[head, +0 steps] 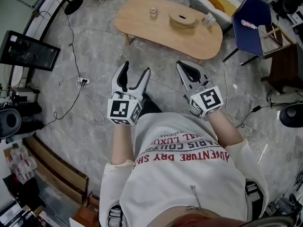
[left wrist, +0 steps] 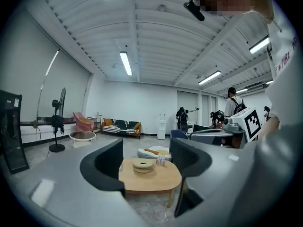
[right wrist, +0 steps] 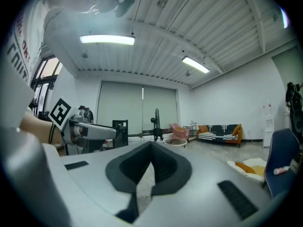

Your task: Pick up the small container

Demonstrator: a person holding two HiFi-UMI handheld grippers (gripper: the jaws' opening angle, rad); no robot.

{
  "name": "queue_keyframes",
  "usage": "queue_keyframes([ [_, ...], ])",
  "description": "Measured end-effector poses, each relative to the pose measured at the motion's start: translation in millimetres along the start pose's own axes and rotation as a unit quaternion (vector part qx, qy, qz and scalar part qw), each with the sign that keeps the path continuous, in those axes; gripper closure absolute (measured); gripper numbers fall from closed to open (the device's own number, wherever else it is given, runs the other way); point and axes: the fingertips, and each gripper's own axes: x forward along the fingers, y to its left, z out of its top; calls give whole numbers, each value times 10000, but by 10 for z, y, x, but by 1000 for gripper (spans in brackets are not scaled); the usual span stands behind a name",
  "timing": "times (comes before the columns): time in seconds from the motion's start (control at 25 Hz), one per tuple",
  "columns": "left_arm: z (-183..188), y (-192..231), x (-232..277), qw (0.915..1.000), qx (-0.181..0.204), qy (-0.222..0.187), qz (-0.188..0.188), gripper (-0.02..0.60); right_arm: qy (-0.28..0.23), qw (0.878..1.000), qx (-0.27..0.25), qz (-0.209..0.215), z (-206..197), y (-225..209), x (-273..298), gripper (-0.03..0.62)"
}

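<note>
The small container (head: 153, 12), a little pale jar, stands on the far left part of a low wooden table (head: 142, 22) in the head view. Beside it lie a round wooden ring (head: 182, 19) and a small clear packet (head: 209, 20). Both grippers hang in the air well short of the table. My left gripper (head: 136, 69) is open with nothing between its fingers. My right gripper (head: 184, 66) is shut and empty. The left gripper view frames the table (left wrist: 156, 178) and ring (left wrist: 143, 165) between the open jaws (left wrist: 146, 162); the jar is not visible there. In the right gripper view the closed gripper (right wrist: 151, 169) faces a window wall.
A blue chair (head: 253, 25) and a white seat with an orange cushion (head: 215, 1) stand to the right of the table. A dark monitor (head: 28, 51) and shelving line the left side. Cables and a power strip (head: 84, 82) lie on the grey floor.
</note>
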Motion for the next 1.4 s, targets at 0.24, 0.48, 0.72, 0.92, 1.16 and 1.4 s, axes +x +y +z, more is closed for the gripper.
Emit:
queue_keyframes([
  [0.24,93,1035,485,9990,34,107,-422,272,40,9989,59,-453,91,-130,1053,599],
  [0.48,193,2057,1013,9946,136,359,-967,265,146,9943,185,-1038,232,-311,2123,599],
  [0.72,77,2693,1544,9872,344,690,-1394,265,277,9860,433,-1588,209,-592,2805,599],
  [0.92,-208,2875,2135,9825,215,772,-1679,262,417,9800,515,-1876,16,-956,3092,599],
  [1.16,-607,2876,2988,9755,288,921,-1975,252,572,9736,775,-2071,-371,-1535,3371,599],
  [1.4,-948,2999,3824,9761,424,795,-1978,194,606,9761,453,-2038,-737,-2136,3802,599],
])
